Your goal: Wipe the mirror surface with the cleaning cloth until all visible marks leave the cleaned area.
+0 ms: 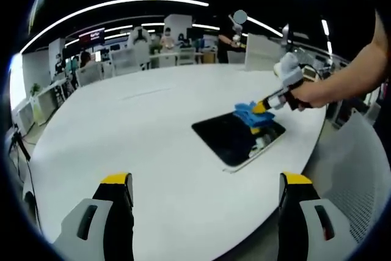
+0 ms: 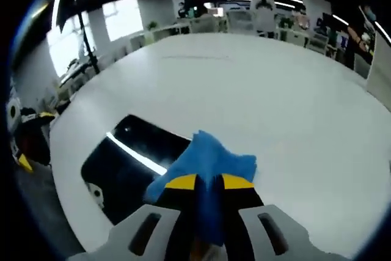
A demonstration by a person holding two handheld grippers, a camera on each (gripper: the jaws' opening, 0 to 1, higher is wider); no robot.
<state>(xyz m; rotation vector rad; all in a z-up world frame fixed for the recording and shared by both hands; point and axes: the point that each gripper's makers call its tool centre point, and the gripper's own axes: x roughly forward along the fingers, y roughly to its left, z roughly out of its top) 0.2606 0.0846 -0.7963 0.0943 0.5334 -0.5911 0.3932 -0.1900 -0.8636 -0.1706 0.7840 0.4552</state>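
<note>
Cloth (image 2: 211, 163) pinched in right gripper (image 2: 209, 183), pressed on mirror (image 2: 131, 160).

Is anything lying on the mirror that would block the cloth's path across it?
Nothing visible does. The right gripper holds the blue cloth at the edge of the mirror, whose dark surface carries only reflections. The white table around it looks bare.
</note>
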